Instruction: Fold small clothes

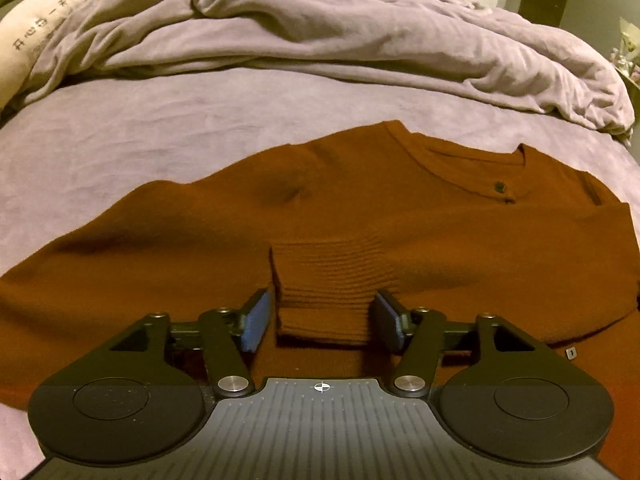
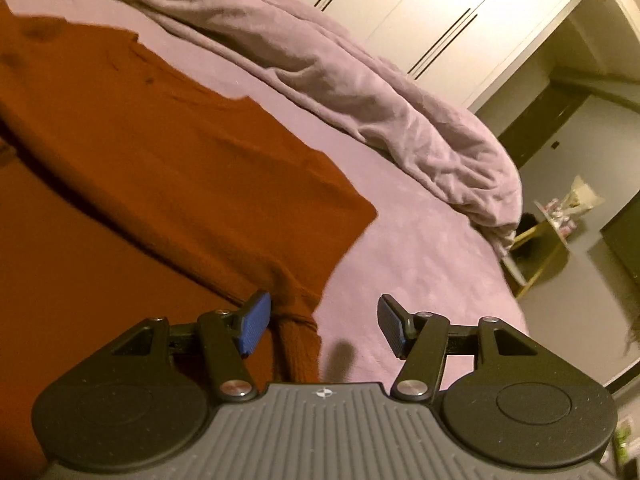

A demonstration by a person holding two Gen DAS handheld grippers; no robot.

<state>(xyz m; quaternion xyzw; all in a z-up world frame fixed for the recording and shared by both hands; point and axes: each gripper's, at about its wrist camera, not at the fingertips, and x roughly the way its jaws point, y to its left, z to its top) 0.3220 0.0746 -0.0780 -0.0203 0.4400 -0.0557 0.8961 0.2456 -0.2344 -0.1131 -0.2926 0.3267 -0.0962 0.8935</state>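
A rust-brown knitted sweater (image 1: 360,208) lies flat on the lilac bed sheet (image 1: 120,128), neckline and dark buttons toward the far right. One sleeve is folded across the body, and its ribbed cuff (image 1: 324,280) rests between the blue pads of my left gripper (image 1: 323,320), which stands open around it. In the right wrist view the sweater (image 2: 168,168) fills the left half. My right gripper (image 2: 324,326) is open over the garment's right edge, where a narrow ribbed strip (image 2: 296,332) lies near its left pad; bare sheet (image 2: 420,264) is under the right pad.
A crumpled lilac duvet (image 1: 320,32) is heaped along the far side of the bed. A white printed pillow (image 1: 36,40) sits at the far left. Beyond the bed's right edge are wardrobe doors (image 2: 440,20) and a small yellow-framed stand (image 2: 544,240) holding items.
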